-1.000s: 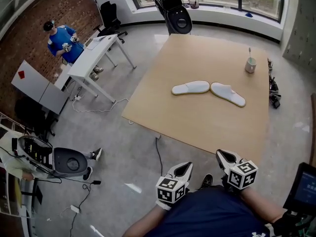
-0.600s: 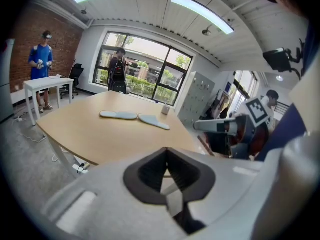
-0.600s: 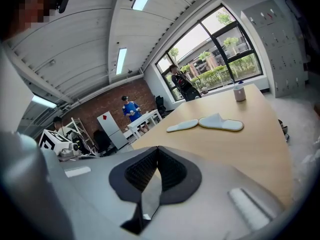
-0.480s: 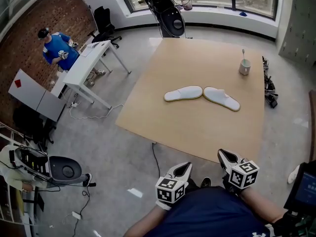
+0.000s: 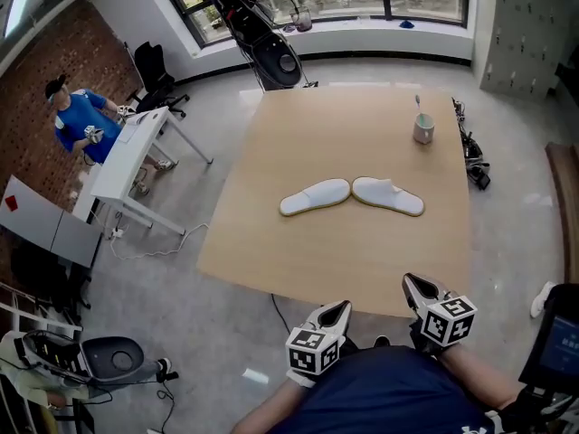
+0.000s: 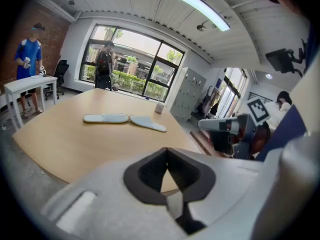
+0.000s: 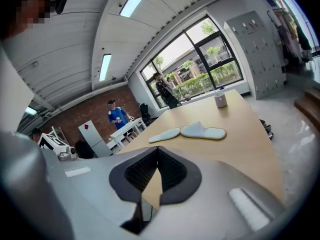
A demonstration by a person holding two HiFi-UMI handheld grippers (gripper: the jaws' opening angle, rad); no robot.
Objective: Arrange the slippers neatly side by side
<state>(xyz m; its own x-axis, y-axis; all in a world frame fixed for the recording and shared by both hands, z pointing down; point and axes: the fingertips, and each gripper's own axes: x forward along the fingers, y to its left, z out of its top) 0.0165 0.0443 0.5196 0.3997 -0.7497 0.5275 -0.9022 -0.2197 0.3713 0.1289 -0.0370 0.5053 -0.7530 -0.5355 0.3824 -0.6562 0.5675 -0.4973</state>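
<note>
Two white slippers lie end to end near the middle of a large wooden table (image 5: 317, 260). The left slipper (image 5: 315, 196) is sole up or flat; the right slipper (image 5: 388, 195) shows its toe strap. They nearly touch at their inner ends. My left gripper (image 5: 338, 308) hangs shut just off the table's near edge, empty. My right gripper (image 5: 413, 284) is also shut and empty at that edge. Both slippers show ahead in the left gripper view as slipper (image 6: 106, 118) and slipper (image 6: 147, 123), and in the right gripper view as slipper (image 7: 164, 135) and slipper (image 7: 203, 131).
A cup (image 5: 422, 131) with a stick in it stands at the table's far right. A person in blue (image 5: 78, 123) stands by a white desk (image 5: 131, 156) at the left. A golf bag (image 5: 262, 39) leans beyond the far edge. Cables run on the floor at the left.
The view has shifted: the table and slippers slid left and lower in the head view. Both grippers stay shut in the same spots at the bottom.
</note>
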